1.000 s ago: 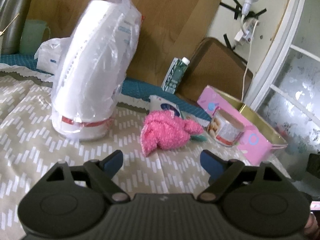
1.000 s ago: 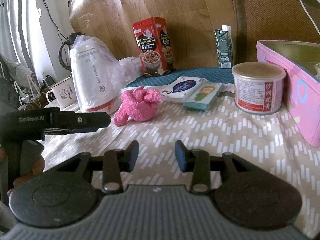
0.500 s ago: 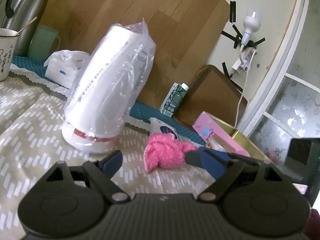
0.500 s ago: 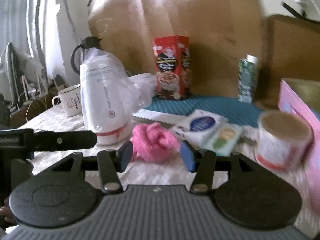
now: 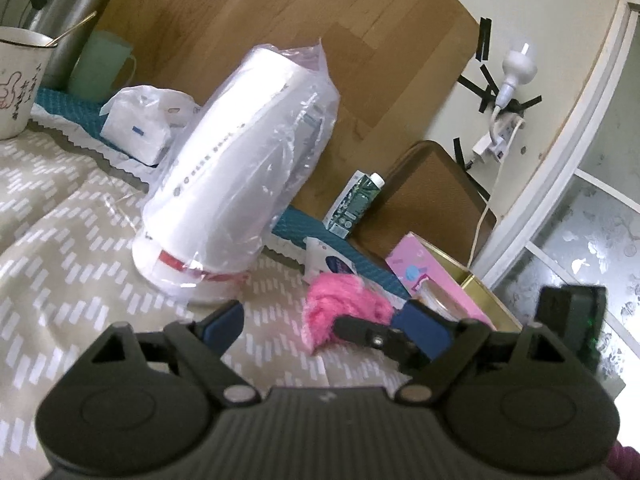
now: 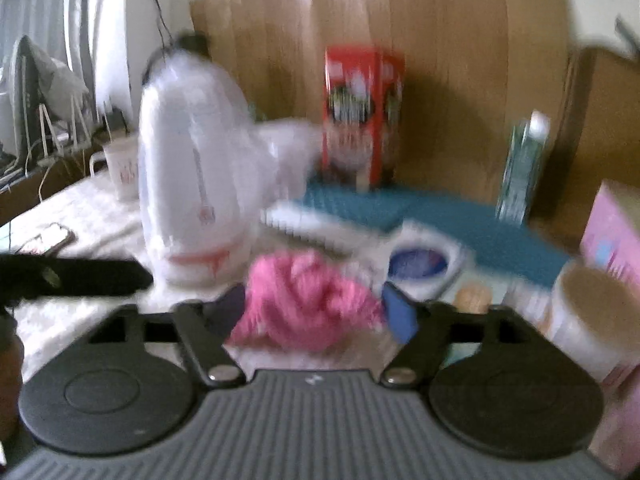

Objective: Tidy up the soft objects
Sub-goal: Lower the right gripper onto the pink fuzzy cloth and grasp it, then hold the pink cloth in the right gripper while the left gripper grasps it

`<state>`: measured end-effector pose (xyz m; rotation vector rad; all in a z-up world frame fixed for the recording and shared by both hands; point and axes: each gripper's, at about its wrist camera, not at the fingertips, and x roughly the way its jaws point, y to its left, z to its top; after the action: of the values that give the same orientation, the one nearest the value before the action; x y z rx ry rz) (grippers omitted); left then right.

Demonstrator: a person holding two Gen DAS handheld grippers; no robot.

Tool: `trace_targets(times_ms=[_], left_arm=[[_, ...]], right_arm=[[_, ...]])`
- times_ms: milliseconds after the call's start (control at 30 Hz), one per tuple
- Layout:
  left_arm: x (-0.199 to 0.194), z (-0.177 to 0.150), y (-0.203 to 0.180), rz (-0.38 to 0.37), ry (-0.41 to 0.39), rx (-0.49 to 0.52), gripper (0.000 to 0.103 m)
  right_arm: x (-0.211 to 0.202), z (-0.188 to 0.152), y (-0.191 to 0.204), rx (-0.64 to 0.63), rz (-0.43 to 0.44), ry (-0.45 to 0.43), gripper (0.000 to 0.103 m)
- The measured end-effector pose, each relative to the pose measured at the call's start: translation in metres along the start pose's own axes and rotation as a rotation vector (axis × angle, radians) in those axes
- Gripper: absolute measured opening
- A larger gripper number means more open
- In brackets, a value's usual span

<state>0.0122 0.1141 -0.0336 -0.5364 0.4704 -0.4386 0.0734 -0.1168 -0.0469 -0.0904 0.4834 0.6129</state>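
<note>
A fluffy pink soft toy (image 5: 340,312) lies on the patterned tablecloth (image 5: 60,248). In the right wrist view the pink toy (image 6: 304,304) sits between the blue pads of my open right gripper (image 6: 316,308); the frame is blurred, so contact is unclear. My left gripper (image 5: 320,320) is open and empty, a little back from the toy. The right gripper's finger (image 5: 368,334) reaches in from the right beside the toy.
A white kettle wrapped in plastic (image 5: 240,184) stands left of the toy. A pink box (image 5: 436,280), a round tin (image 6: 592,312), a tissue pack (image 5: 328,264), a red box (image 6: 360,116), a green carton (image 5: 356,204) and a mug (image 5: 16,80) stand around.
My right gripper has opened wider and moved forward until the pink toy sits between its fingers. My left gripper has drawn back and tilted, and the right gripper now shows in its view.
</note>
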Motion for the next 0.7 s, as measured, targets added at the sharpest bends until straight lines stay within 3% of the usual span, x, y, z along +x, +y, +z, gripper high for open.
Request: trace_targets(times_ms=[267,467,700], left_arm=[[0.003,0.0,-0.003,-0.007,0.021,0.019,0.089],[0.007,0.0,-0.003,-0.011,0.051,0.019,0.089],[0.016,-0.006,-0.02,-0.131,0.153,0.04,0.091]], right_arm=[[-0.052,-0.029,0.015,-0.003,-0.016,-0.058,0.047],[-0.078,-0.049,0.012,0.117,0.032,-0.075,0.047],[-0.079,-0.061,0.01,0.163,0.011,-0.076,0.047]])
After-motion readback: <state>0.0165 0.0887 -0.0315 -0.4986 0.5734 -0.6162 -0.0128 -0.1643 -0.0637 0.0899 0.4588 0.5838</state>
